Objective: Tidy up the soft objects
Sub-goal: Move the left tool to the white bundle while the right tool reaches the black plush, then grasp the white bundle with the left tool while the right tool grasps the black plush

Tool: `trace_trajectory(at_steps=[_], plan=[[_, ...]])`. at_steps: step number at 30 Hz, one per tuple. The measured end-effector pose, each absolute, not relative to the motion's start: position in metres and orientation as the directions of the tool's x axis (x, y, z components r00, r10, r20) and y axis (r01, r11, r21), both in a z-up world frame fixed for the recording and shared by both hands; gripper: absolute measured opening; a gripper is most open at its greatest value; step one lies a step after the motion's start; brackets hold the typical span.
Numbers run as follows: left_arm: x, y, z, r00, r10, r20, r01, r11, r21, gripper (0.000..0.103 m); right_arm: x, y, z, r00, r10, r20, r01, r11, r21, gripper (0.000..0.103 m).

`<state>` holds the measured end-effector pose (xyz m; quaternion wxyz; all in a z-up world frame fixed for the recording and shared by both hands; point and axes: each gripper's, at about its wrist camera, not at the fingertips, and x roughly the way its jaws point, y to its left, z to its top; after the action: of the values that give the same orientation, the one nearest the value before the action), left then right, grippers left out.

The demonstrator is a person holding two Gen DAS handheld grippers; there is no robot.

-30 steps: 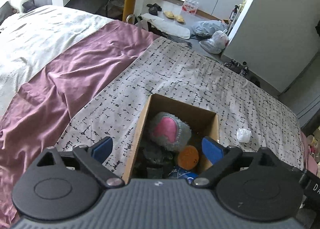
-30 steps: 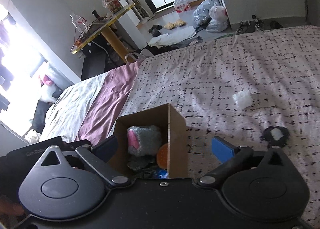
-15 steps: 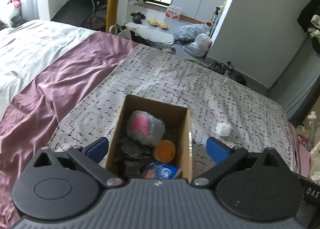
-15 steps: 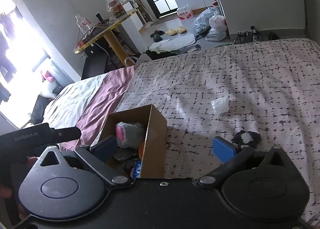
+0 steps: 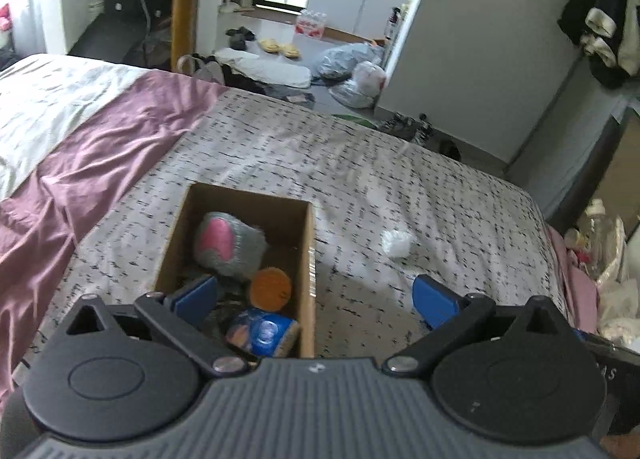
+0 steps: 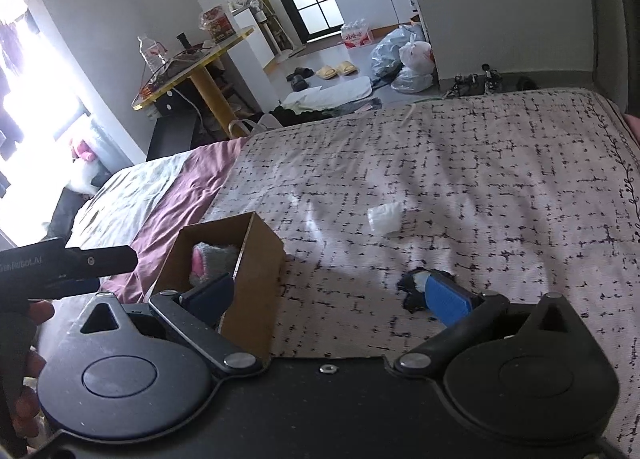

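The left gripper (image 5: 314, 295) is held tilted downward, its jaws spread wide with nothing gripped between them. The right gripper (image 6: 326, 297) is likewise angled down, jaws wide apart and empty. The left hand (image 6: 30, 355) is seen wrapped around its gripper's handle.

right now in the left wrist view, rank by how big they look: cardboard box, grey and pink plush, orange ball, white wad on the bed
1. cardboard box
2. grey and pink plush
3. orange ball and white wad: look alike; the wad lies farther off, so unsure
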<state>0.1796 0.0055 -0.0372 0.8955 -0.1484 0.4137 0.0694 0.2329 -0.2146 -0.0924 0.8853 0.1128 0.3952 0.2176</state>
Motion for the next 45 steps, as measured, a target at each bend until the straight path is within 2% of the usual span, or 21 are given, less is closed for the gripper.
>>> trace_trajectory(at_steps=[7, 28, 32, 41, 45], plan=[[0.189, -0.019, -0.045, 0.635, -0.056, -0.771, -0.197, 0.953, -0.232, 0.103, 0.238, -0.236, -0.099, 0.595, 0.459, -0.66, -0.272, 0.887, 0.372, 0.103], [0.249, -0.052, -0.077, 0.61, -0.062, -0.79, -0.171, 0.963, -0.208, 0.102, 0.297, -0.255, -0.149, 0.523, 0.472, -0.71, -0.139, 0.869, 0.475, 0.101], [0.266, -0.054, -0.089, 0.604, -0.056, -0.795, -0.176, 0.964, -0.201, 0.102, 0.308, -0.259, -0.172, 0.492, 0.488, -0.721, -0.104, 0.855, 0.508, 0.091], [0.298, -0.06, -0.121, 0.564, -0.081, -0.822, -0.157, 0.967, -0.202, 0.1, 0.329, -0.252, -0.205, 0.437, 0.46, -0.773, -0.085, 0.876, 0.474, 0.083], [0.311, -0.059, -0.134, 0.549, -0.09, -0.831, -0.169, 0.962, -0.216, 0.1, 0.339, -0.245, -0.22, 0.399, 0.448, -0.8, -0.087, 0.887, 0.453, 0.075]])
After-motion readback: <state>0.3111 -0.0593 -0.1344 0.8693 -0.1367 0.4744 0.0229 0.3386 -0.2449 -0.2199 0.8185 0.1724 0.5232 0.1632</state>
